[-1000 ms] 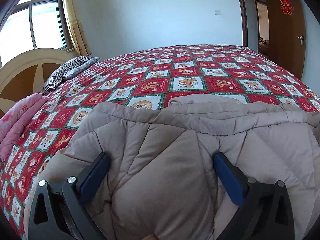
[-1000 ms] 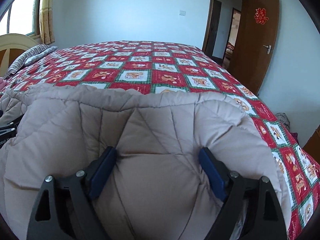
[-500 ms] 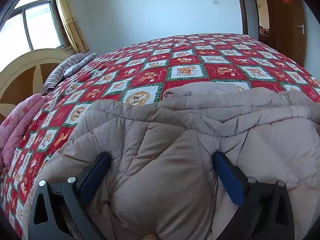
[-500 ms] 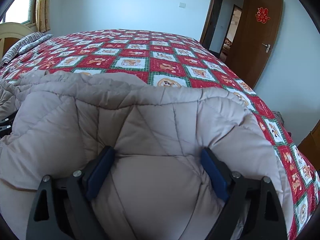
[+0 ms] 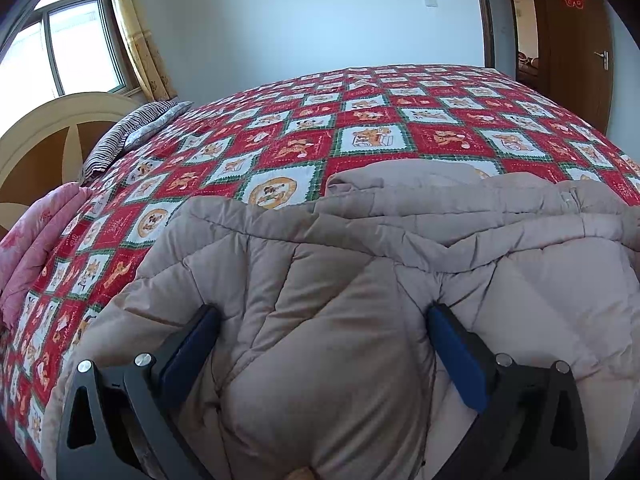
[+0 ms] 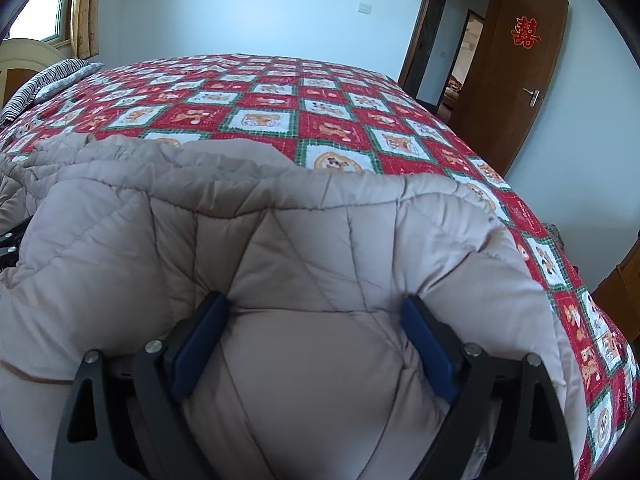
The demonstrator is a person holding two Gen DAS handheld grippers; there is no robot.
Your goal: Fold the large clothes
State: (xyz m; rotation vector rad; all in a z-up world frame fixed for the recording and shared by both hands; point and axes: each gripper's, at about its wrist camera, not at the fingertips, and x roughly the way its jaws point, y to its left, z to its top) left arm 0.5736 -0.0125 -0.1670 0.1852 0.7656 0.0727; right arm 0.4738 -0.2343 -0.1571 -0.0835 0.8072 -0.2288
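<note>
A beige quilted down coat lies on the bed's near side and fills the lower half of both views. My left gripper has a thick puffed fold of the coat bulging between its blue pads, which stand wide apart. My right gripper holds another thick fold of the same coat between its blue pads, near the coat's right edge. A folded-over layer lies at the coat's far edge. A dark part of the left gripper shows at the right wrist view's left edge.
The bed carries a red, white and green patchwork quilt. A striped pillow and a cream headboard are at the left, with pink bedding beside them. A brown door stands open at the right.
Both grippers have moved forward and lower over the bed with the coat in them. The coat's far edge now lies further onto the quilt.
</note>
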